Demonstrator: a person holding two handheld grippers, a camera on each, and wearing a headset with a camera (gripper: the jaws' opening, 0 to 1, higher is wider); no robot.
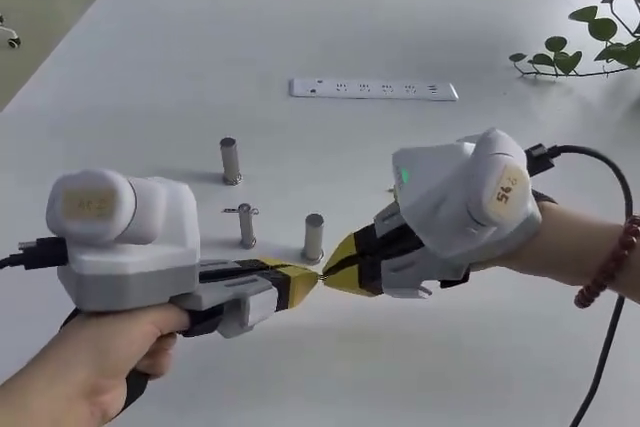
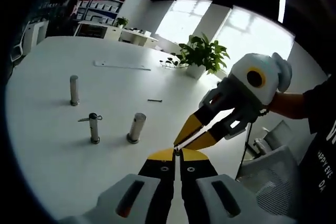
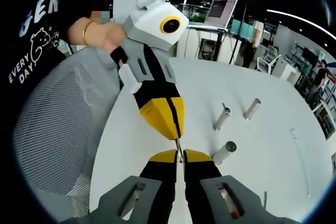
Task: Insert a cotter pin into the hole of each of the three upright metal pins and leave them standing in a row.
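One cotter pin [image 3: 179, 148] is held in the air between the two grippers' tips, just in front of the nearest metal pin [image 1: 314, 237]. On the left gripper [image 1: 312, 283], fingers [image 2: 164, 157] together, pinched on one end. On the right gripper [image 1: 326, 269], fingers [image 3: 195, 157] likewise clamped on the other end.

The middle metal pin [image 1: 247, 226] is upright, with a fitted cotter pin [image 1: 240, 210] through its top. The far metal pin [image 1: 230, 160] is upright and bare. All three stand apart in a loose diagonal on the white bench [image 1: 150, 57].

A loose cotter pin [image 2: 154, 100] lies flat, well beyond them. A white power strip [image 1: 373, 89] lies further back, and a potted plant [image 2: 202, 53] is at the bench's far edge.

Room: open office with desks, shelving and bright windows. A mesh chair [image 3: 58, 129] is beside the bench.
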